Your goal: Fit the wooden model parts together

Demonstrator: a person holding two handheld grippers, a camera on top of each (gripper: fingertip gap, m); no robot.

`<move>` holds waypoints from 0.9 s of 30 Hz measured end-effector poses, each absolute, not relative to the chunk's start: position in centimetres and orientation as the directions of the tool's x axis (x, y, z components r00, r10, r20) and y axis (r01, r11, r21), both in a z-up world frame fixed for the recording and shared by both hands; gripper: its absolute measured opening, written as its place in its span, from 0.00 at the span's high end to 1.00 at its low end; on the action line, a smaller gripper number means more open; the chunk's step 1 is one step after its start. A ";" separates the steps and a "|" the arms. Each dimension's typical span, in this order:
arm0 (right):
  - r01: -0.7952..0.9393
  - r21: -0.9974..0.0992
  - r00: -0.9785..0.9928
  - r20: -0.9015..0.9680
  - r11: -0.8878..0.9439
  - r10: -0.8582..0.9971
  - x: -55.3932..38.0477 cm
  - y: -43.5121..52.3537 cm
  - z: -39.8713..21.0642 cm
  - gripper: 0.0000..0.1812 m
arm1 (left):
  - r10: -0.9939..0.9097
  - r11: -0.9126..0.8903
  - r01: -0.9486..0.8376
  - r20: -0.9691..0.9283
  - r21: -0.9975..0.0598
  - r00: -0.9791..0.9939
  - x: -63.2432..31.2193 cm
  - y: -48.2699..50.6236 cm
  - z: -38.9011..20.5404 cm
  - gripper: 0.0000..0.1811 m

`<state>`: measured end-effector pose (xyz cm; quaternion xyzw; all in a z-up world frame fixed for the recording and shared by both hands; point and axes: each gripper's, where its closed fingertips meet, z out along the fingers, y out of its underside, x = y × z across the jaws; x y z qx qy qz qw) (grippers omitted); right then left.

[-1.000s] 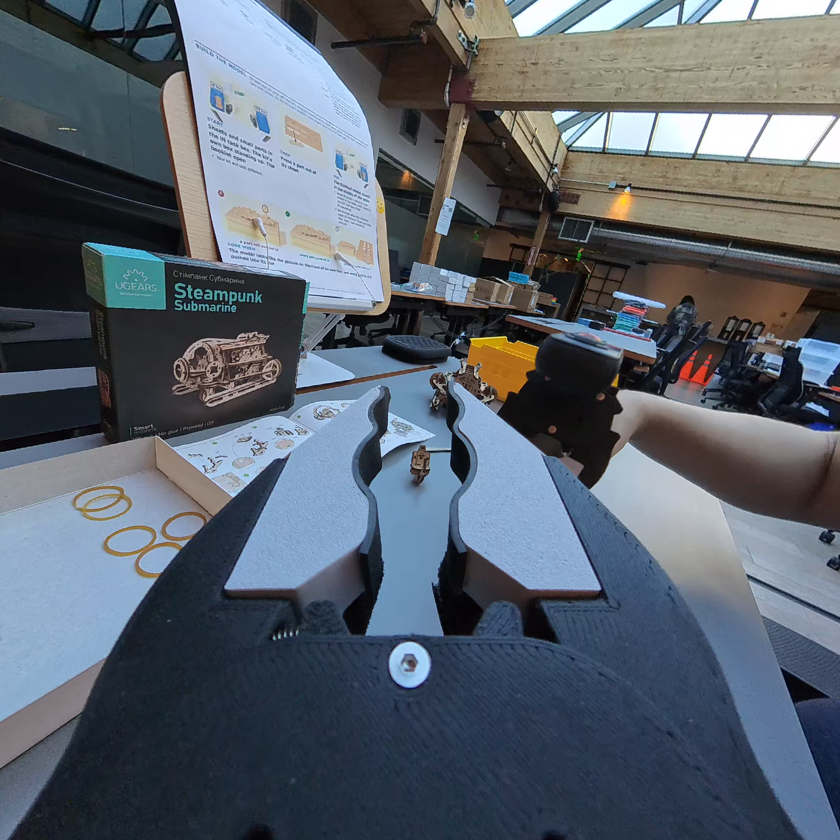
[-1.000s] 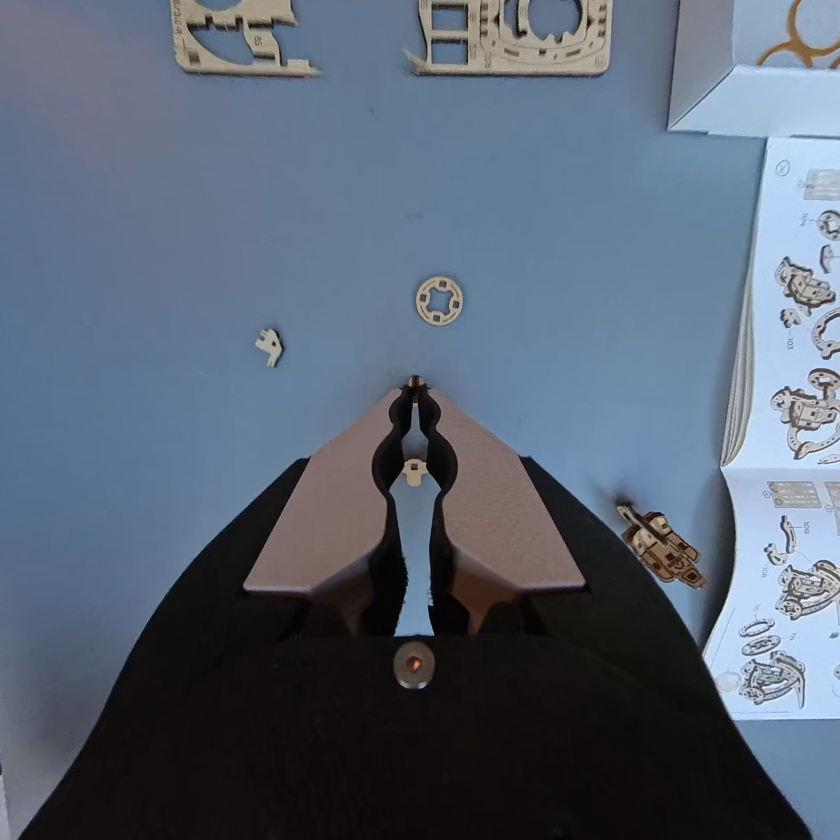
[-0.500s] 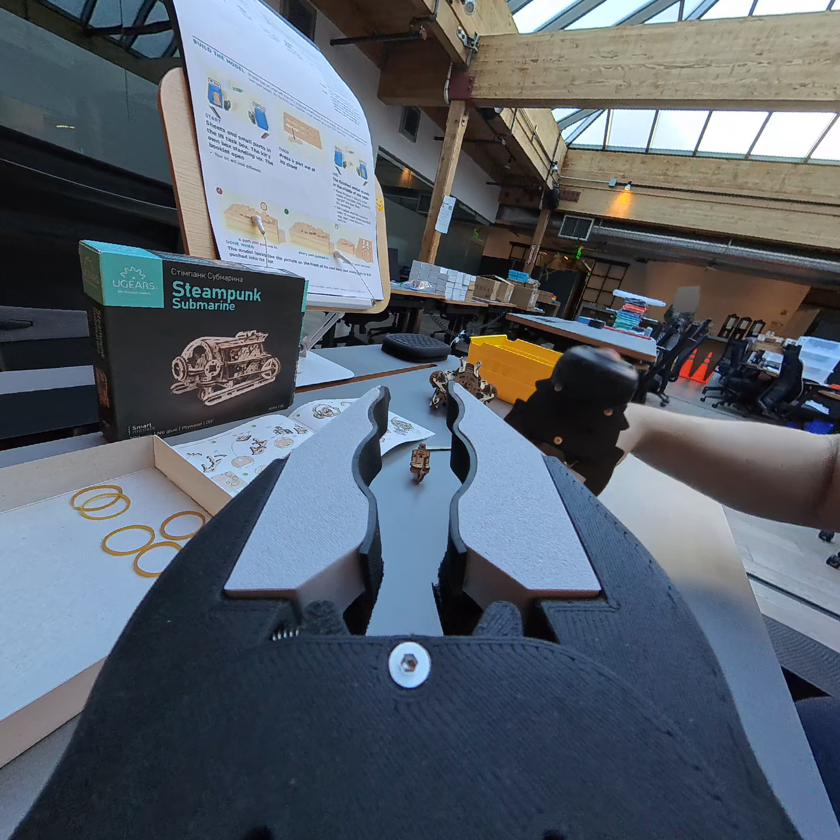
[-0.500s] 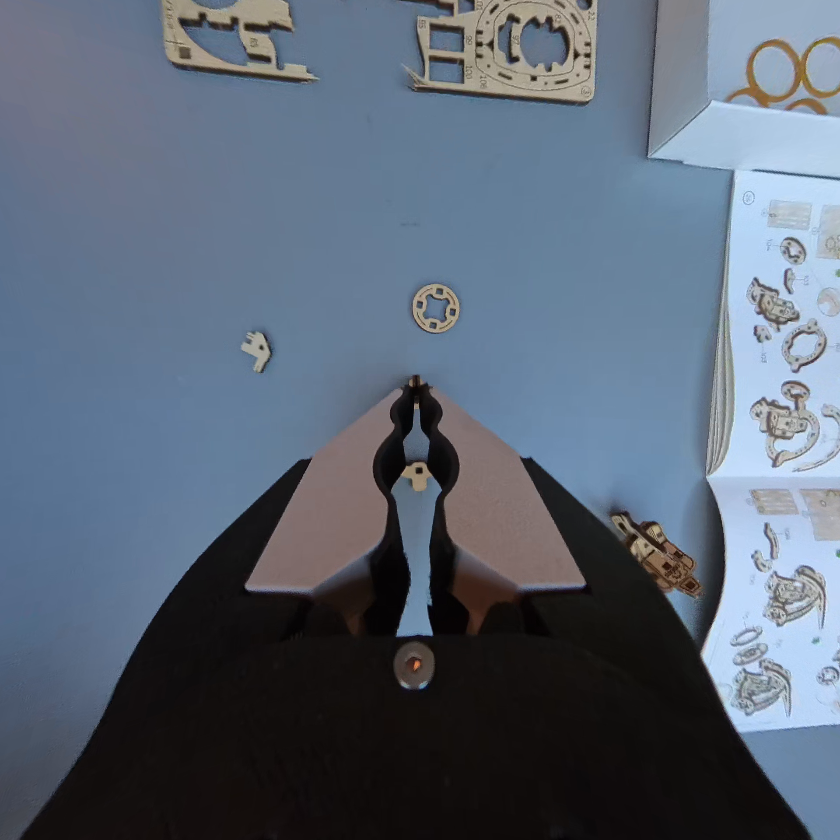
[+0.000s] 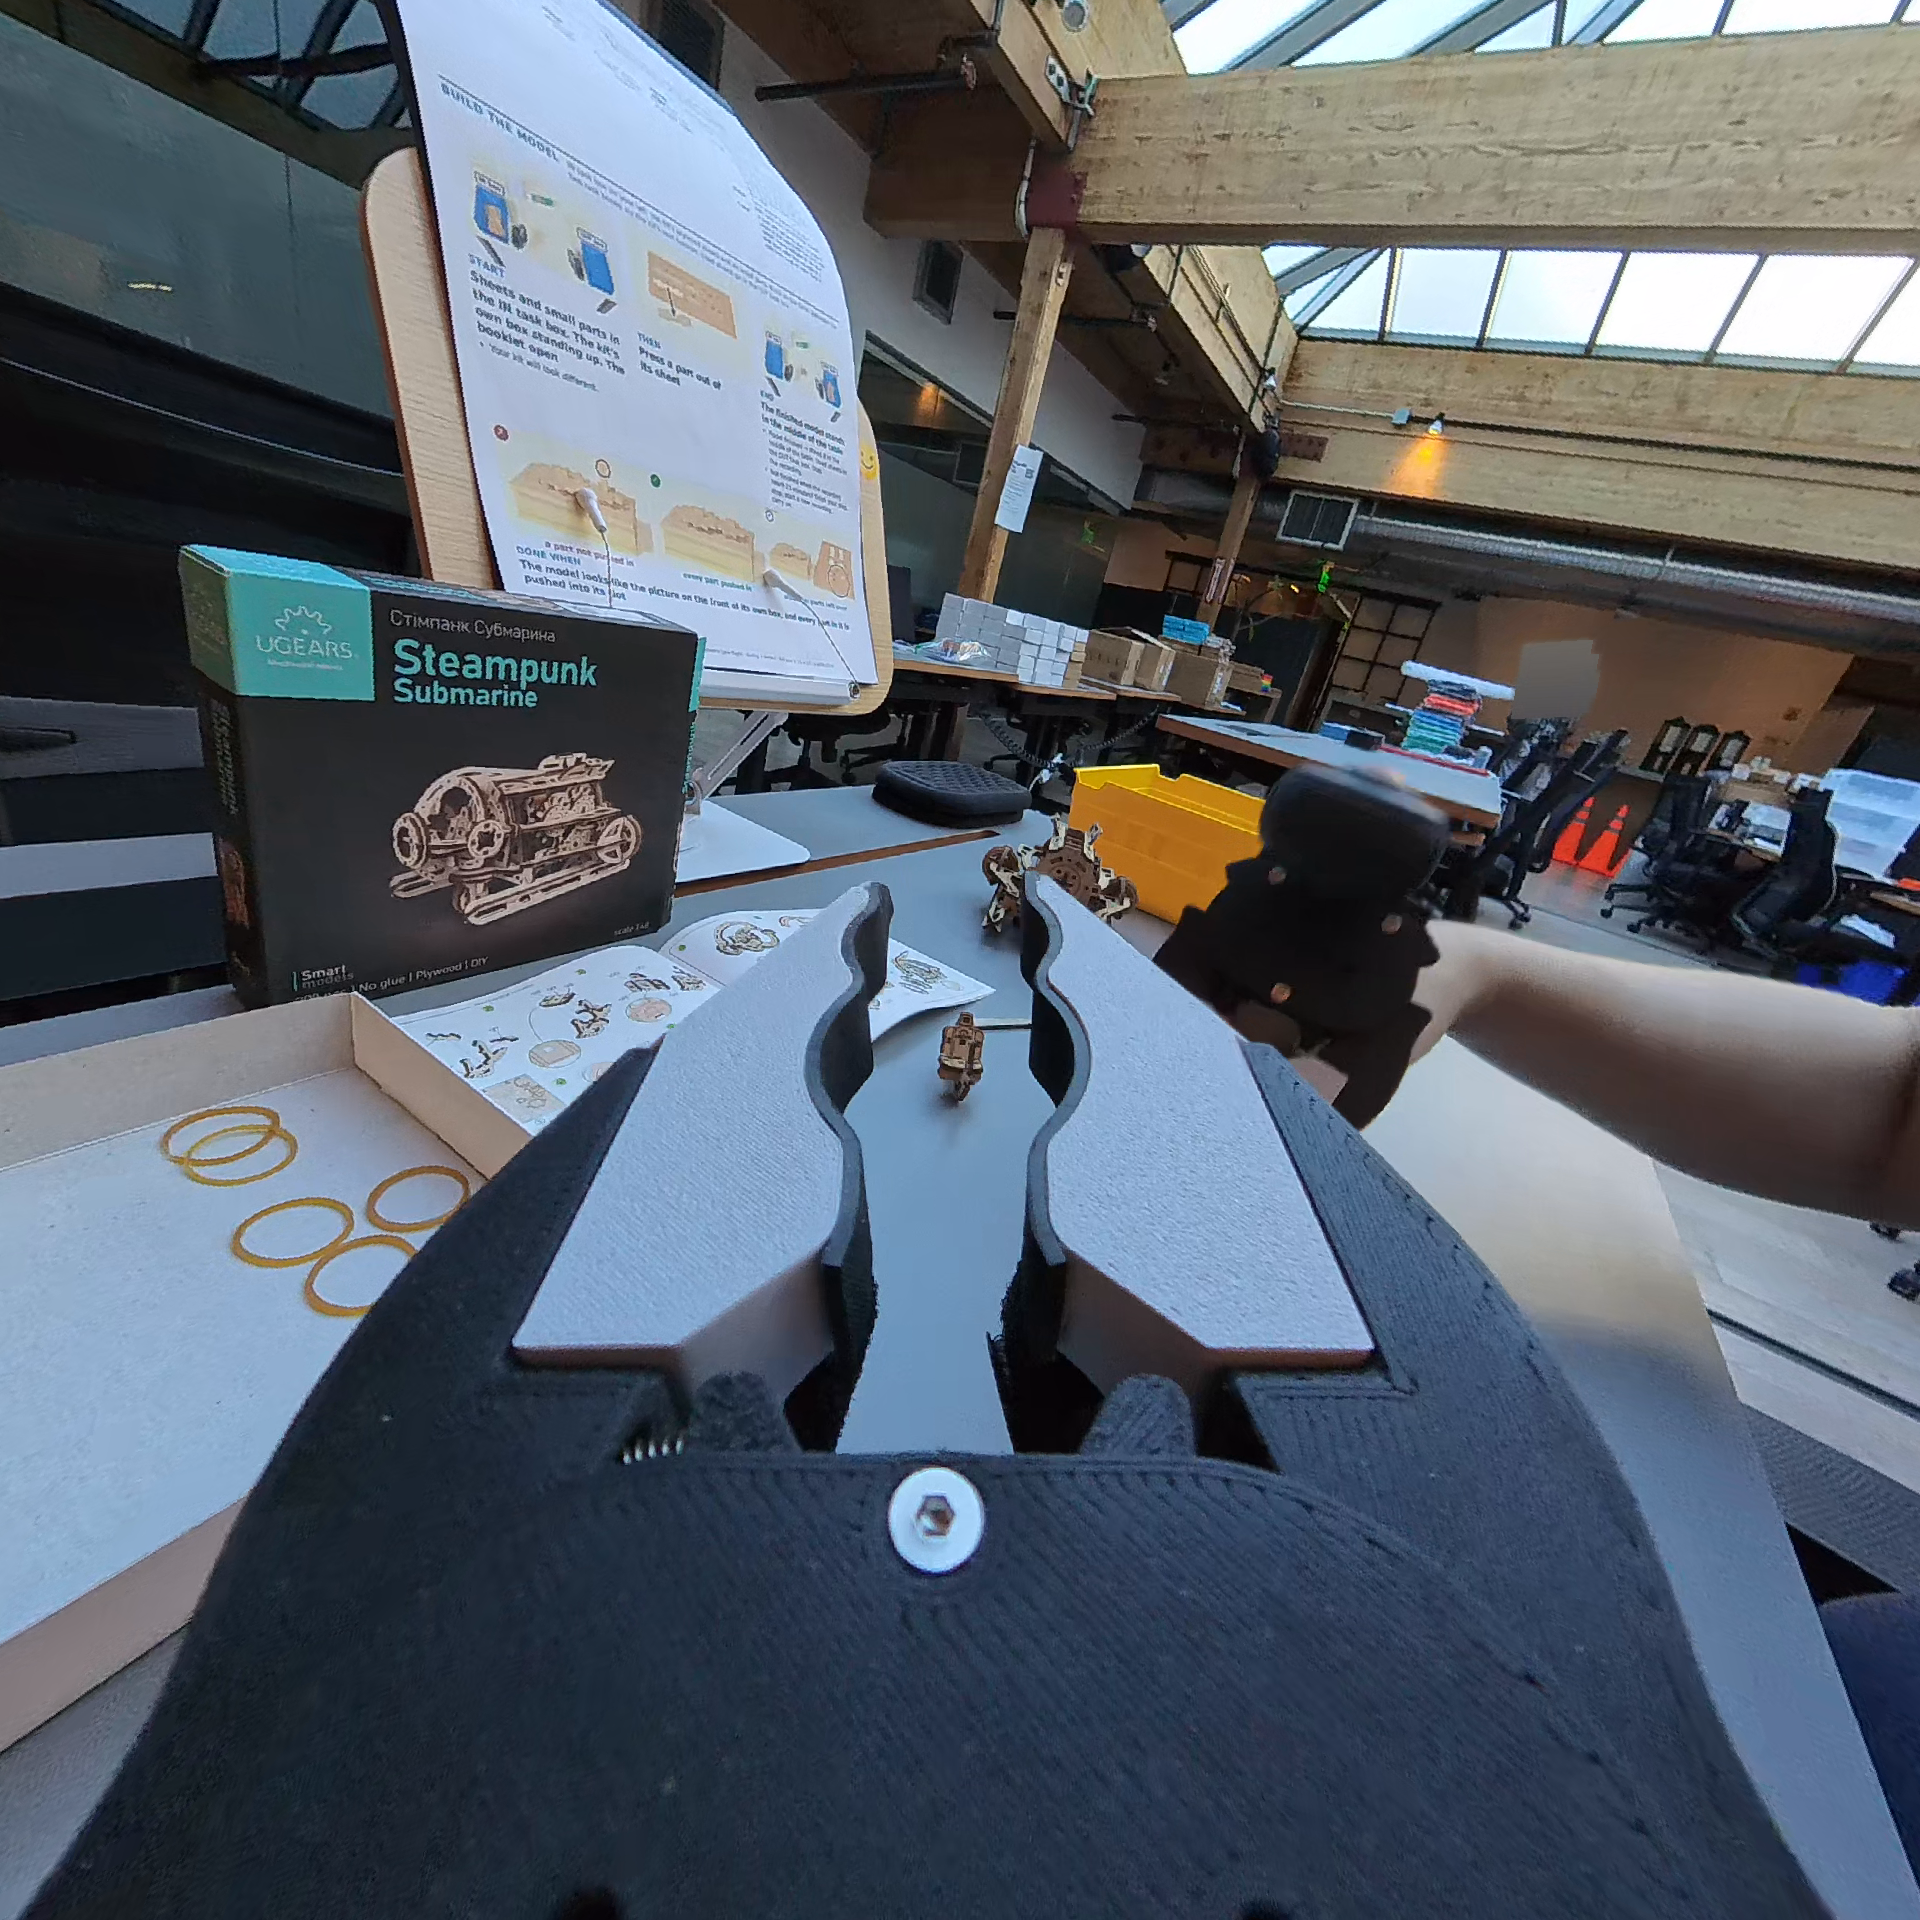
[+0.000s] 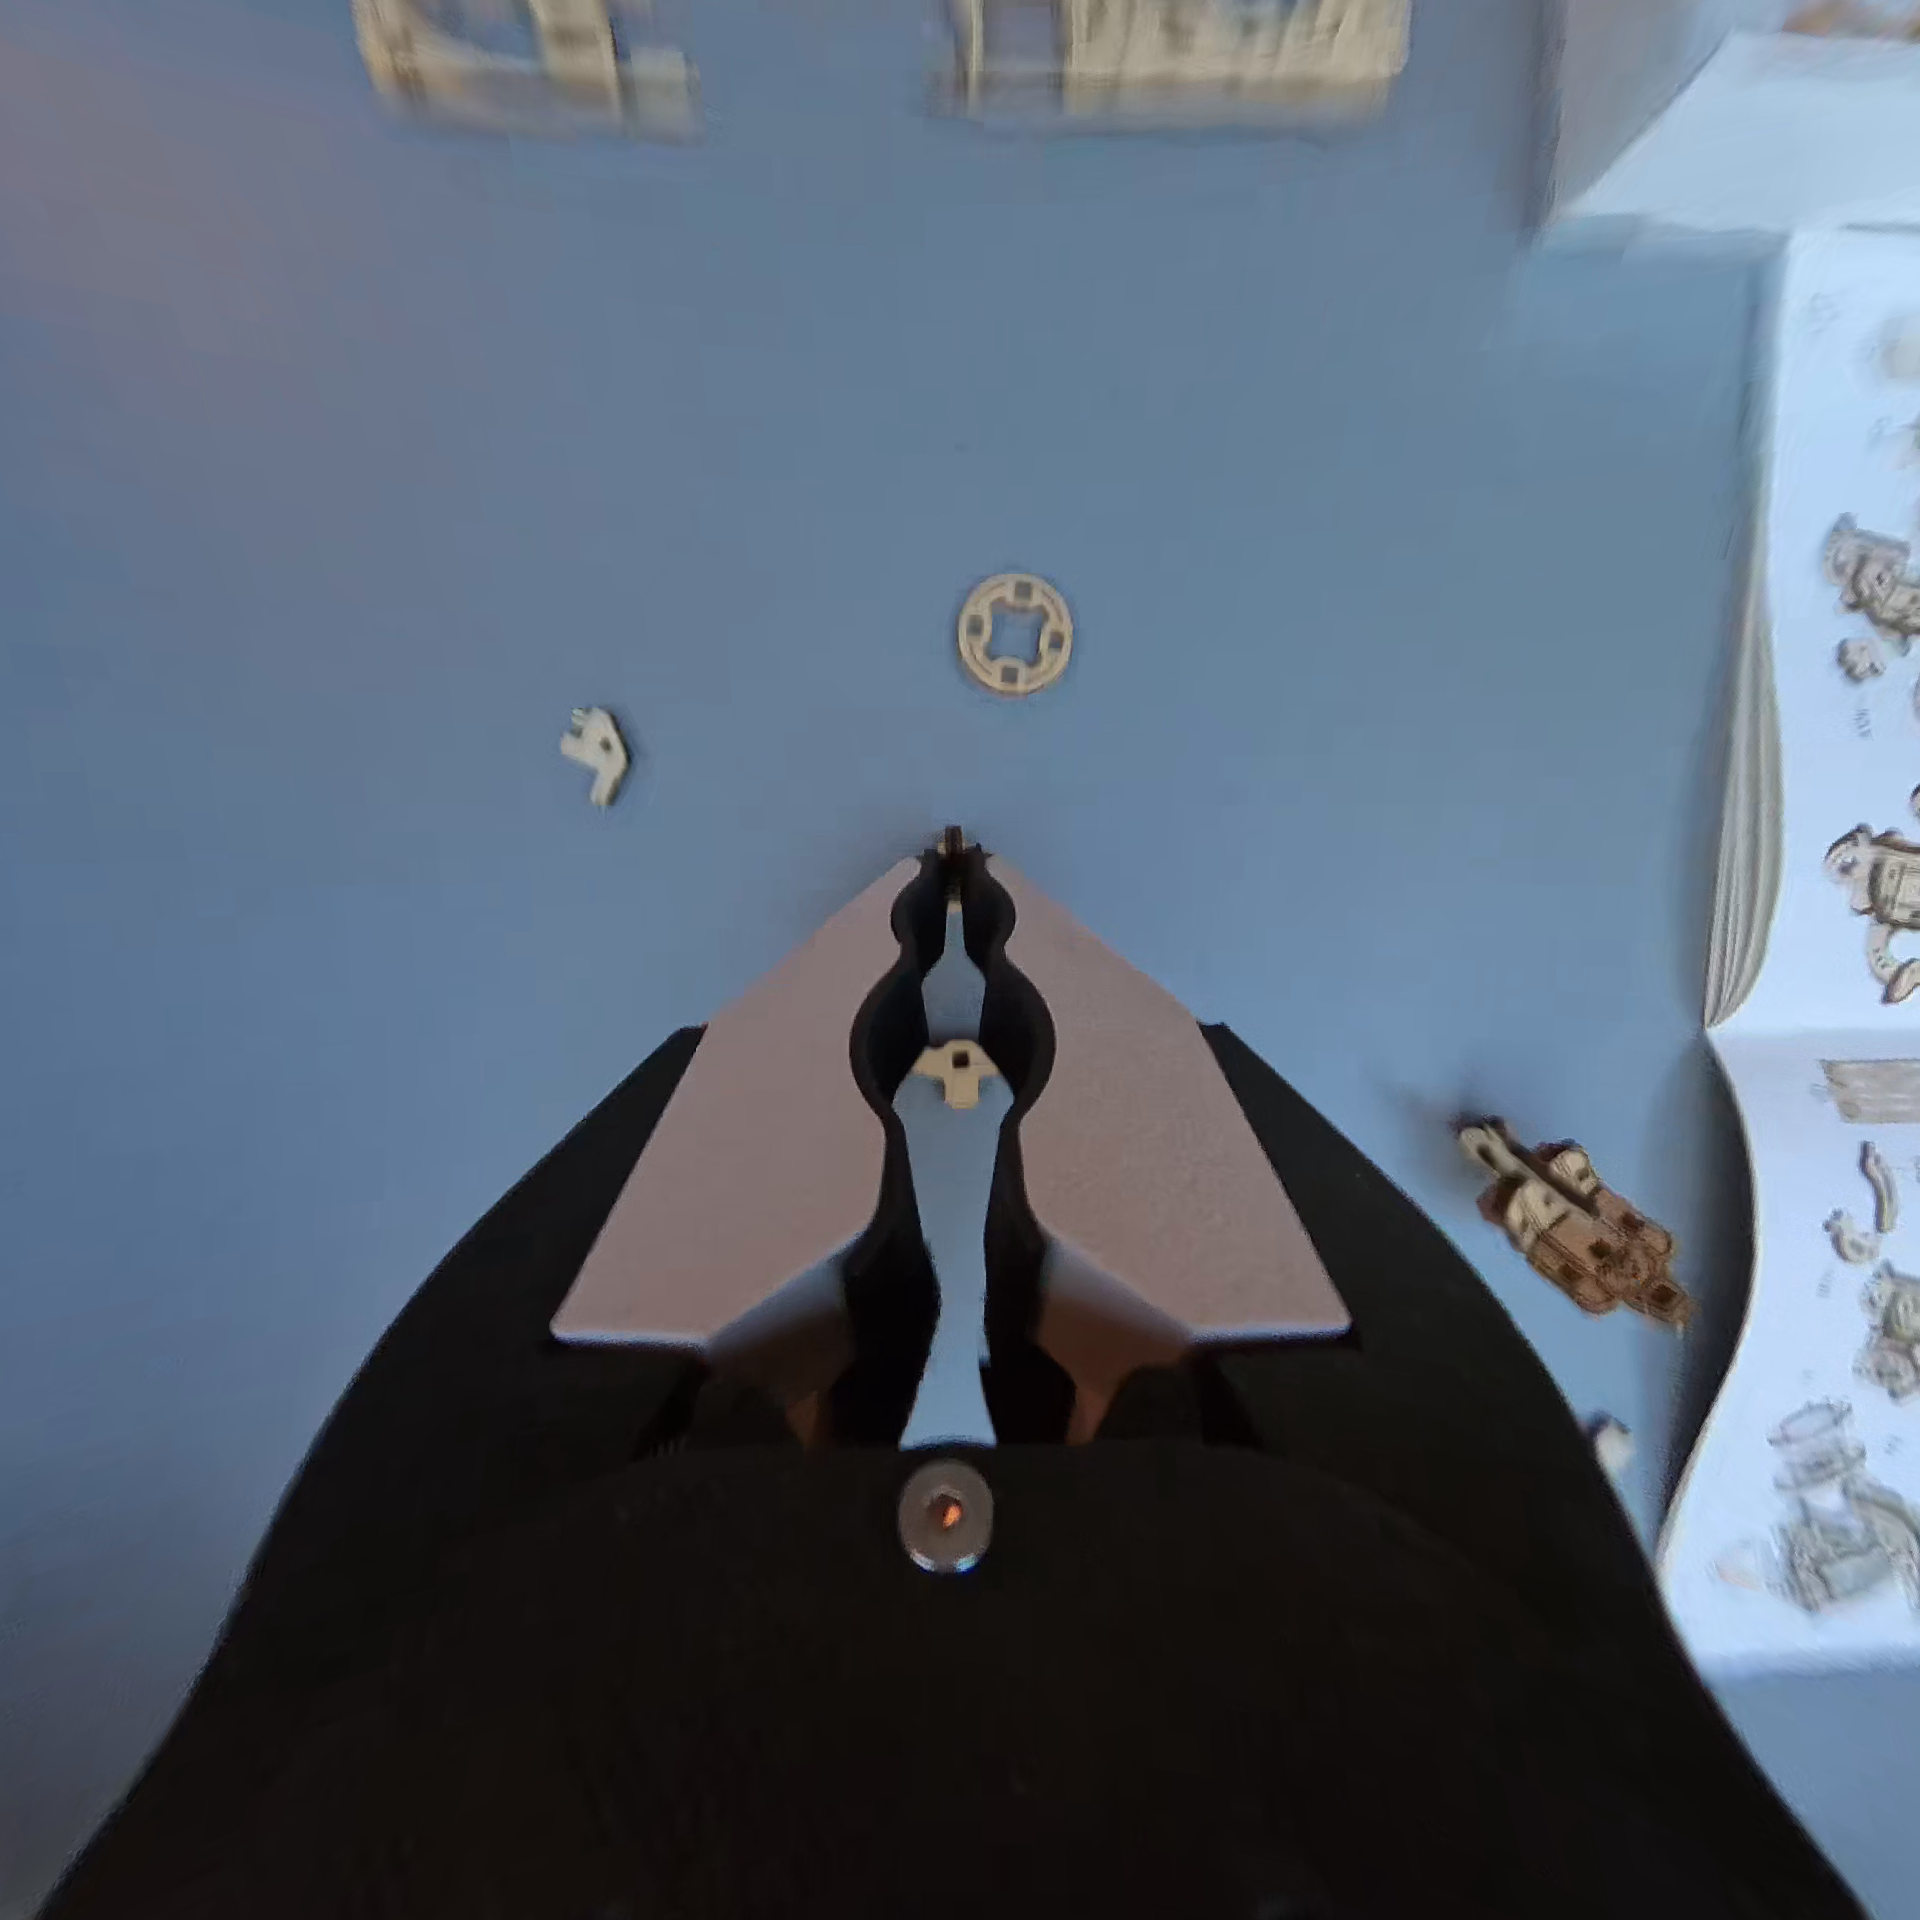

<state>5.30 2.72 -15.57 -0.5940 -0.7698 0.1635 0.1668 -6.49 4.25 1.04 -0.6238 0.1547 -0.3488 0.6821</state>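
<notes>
My left gripper (image 5: pixel 956 914) is open and empty, held low over the grey table (image 5: pixel 1538 1226). A small wooden sub-assembly (image 5: pixel 960 1054) stands on the table just beyond its fingertips, with a larger wooden assembly (image 5: pixel 1060 871) farther back. My right gripper (image 6: pixel 953 847) points down at the table and is shut on a small dark wooden pin that sticks out at its tips. It also shows in the left wrist view (image 5: pixel 1320 935), blurred. Under it lie a wooden ring (image 6: pixel 1014 634), a hook-shaped piece (image 6: pixel 596 750), a small T-shaped piece (image 6: pixel 957 1073) and the sub-assembly (image 6: pixel 1569 1226).
A shallow tray (image 5: pixel 125 1382) with yellow rubber bands (image 5: pixel 291 1226) sits at the left. The kit box (image 5: pixel 436 779), open booklet (image 5: pixel 582 1018) (image 6: pixel 1849 935) and an instruction stand (image 5: pixel 644 364) are behind. Punched-out wooden sheets (image 6: pixel 1164 62) lie at the far edge. A yellow bin (image 5: pixel 1153 831) stands beyond.
The right gripper has drifted slightly to the right with the pin still in its tips, and its view is now blurred by motion. The left gripper has not moved.
</notes>
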 end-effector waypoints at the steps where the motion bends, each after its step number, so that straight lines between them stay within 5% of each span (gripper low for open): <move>1: 0.839 -0.494 -0.233 0.051 0.228 0.971 4.8 2.6 -15.2 1.00 | -0.669 -0.020 0.284 0.224 -0.959 0.709 -6.5 4.2 1.1 0.88; 20: 0.812 -0.563 -0.200 -0.014 0.157 0.980 4.0 2.8 -13.4 0.97 | -0.667 -0.012 0.295 0.228 -0.955 0.709 -6.8 4.2 1.4 0.87; 27: 0.890 -0.356 -0.293 0.035 0.285 0.956 5.0 2.7 -14.4 0.92 | -0.671 -0.012 0.274 0.211 -0.962 0.711 -6.4 4.1 1.3 0.87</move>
